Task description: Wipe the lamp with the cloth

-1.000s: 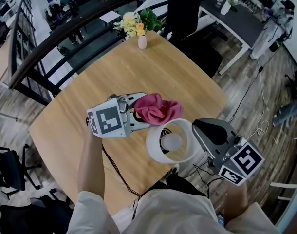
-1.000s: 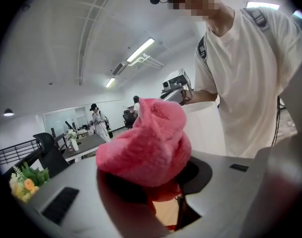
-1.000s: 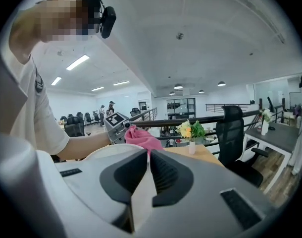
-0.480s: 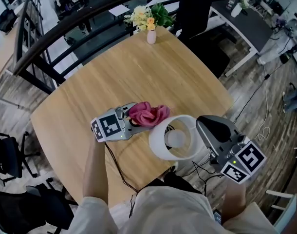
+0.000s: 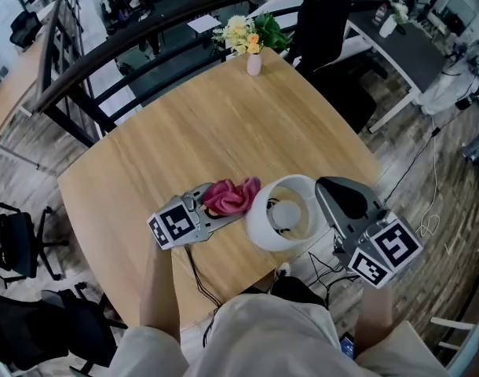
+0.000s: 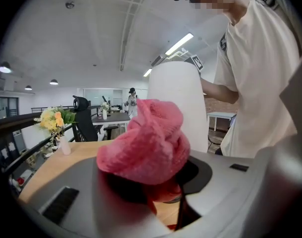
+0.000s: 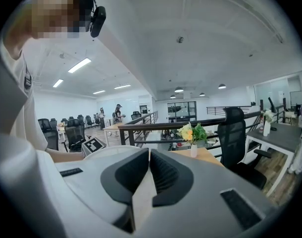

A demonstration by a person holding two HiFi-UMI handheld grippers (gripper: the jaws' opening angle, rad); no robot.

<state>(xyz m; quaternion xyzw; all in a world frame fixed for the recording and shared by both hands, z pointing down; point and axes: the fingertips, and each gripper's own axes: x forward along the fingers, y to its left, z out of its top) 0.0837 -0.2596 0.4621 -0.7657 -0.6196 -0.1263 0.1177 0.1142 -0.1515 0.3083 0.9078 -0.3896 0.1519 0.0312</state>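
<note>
Left gripper [image 5: 221,210], held low over the wooden table [image 5: 184,124]: its 2 jaws are clamped on a bunched pink cloth [image 5: 230,195], which spills up and over the jaw tips and hides them from above. The cloth lies at the front end of this gripper, between it and the white lamp [image 5: 259,225]. It sits just beside the left side of the lampshade, and contact cannot be confirmed. In the left gripper view the shade rises directly behind the cloth. Right gripper [image 7: 148,155], on the opposite side of the lamp: its 2 jaws are closing, with the thin pale wall of the shade between the dark ribbed pads, which press on it from both sides. The lamp therefore stands between the 2 grippers, near the table edge closest to the person, with its bulb [image 5: 285,213] visible through the open top of the shade. A dark cable [image 5: 194,267] runs across the table from beneath the left gripper toward the person. At the far edge of the table stands 1 small vase of flowers [image 5: 254,60], well apart from the lamp. Beyond it are a dark railing [image 5: 145,31] and a black office chair [image 5: 326,10].
</note>
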